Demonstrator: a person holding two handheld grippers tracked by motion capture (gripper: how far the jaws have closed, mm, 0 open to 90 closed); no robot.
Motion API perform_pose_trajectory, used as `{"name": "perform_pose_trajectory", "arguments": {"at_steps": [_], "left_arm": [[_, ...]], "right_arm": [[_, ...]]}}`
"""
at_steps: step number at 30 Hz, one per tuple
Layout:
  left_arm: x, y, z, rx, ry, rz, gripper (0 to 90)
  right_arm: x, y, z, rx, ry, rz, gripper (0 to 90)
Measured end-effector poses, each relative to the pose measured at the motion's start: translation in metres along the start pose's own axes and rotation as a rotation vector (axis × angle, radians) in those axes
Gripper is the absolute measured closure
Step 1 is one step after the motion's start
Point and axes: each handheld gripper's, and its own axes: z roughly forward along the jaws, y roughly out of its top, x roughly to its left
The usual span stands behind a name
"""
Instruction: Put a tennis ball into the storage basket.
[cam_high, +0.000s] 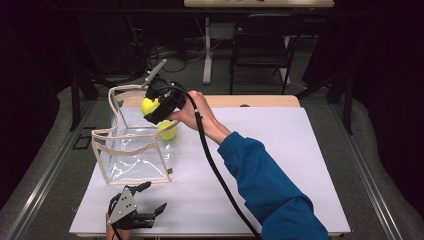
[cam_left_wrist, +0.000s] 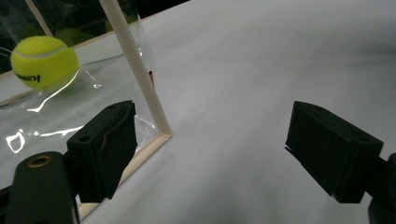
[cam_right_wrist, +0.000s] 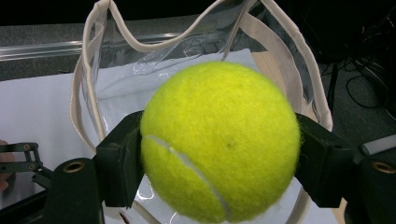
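Note:
A clear plastic bag (cam_high: 131, 150) with beige trim stands open on the white table (cam_high: 280, 165) at the left. My right gripper (cam_high: 156, 107) is shut on a yellow tennis ball (cam_high: 148, 105) and holds it over the bag's far rim. In the right gripper view that ball (cam_right_wrist: 219, 140) sits between the two black pads, with the bag's mouth (cam_right_wrist: 84, 88) behind it. A second tennis ball (cam_high: 167, 130) rests low by the bag's right wall; through the clear plastic it (cam_left_wrist: 44, 62) looks to be inside. My left gripper (cam_high: 151, 198) lies open near the table's front edge, just in front of the bag's corner (cam_left_wrist: 161, 133).
A blue sleeve (cam_high: 270, 185) and the right gripper's black cable (cam_high: 220, 175) cross the middle of the table. Beyond the far edge stand a dark chair (cam_high: 260, 45), a white table leg (cam_high: 207, 50) and floor cables (cam_high: 170, 55).

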Motion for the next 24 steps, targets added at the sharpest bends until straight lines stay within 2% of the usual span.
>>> {"name": "perform_pose_trajectory", "arguments": {"at_steps": [24], "left_arm": [[0.0, 0.0, 0.0, 0.0, 0.0, 0.001, 15.9]], "right_arm": [[0.005, -0.002, 0.017, 0.037, 0.033, 0.01, 26.2]]}}
